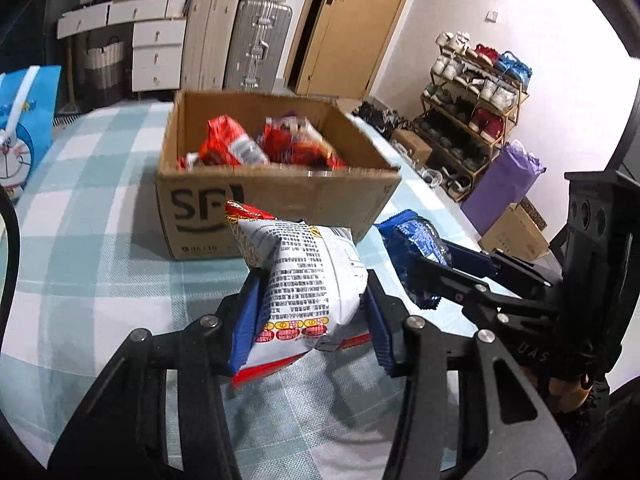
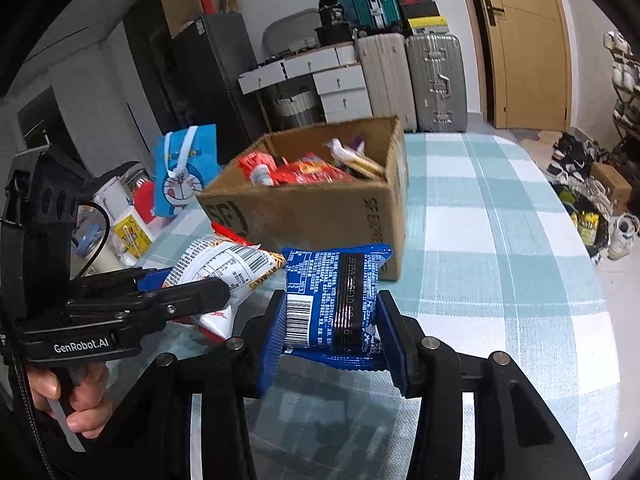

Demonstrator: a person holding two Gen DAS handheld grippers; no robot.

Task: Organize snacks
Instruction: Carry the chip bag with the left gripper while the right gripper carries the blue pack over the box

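Observation:
My left gripper [image 1: 310, 312] is shut on a white and red snack bag [image 1: 308, 280], held above the table just in front of the cardboard box [image 1: 280, 196]. My right gripper [image 2: 330, 320] is shut on a blue snack packet [image 2: 332, 300], also held above the table near the box [image 2: 320, 216]. The box is open and holds several red snack packets [image 1: 236, 146]. Each gripper shows in the other's view: the right one with the blue packet [image 1: 420, 248], the left one with the white bag [image 2: 228, 272].
A table with a teal checked cloth [image 2: 500, 240]. A blue Doraemon bag [image 1: 20, 140] stands at the table's far left, with bottles and small items [image 2: 120, 228] beside it. Suitcases, drawers, a door and a shoe rack [image 1: 476, 116] stand beyond the table.

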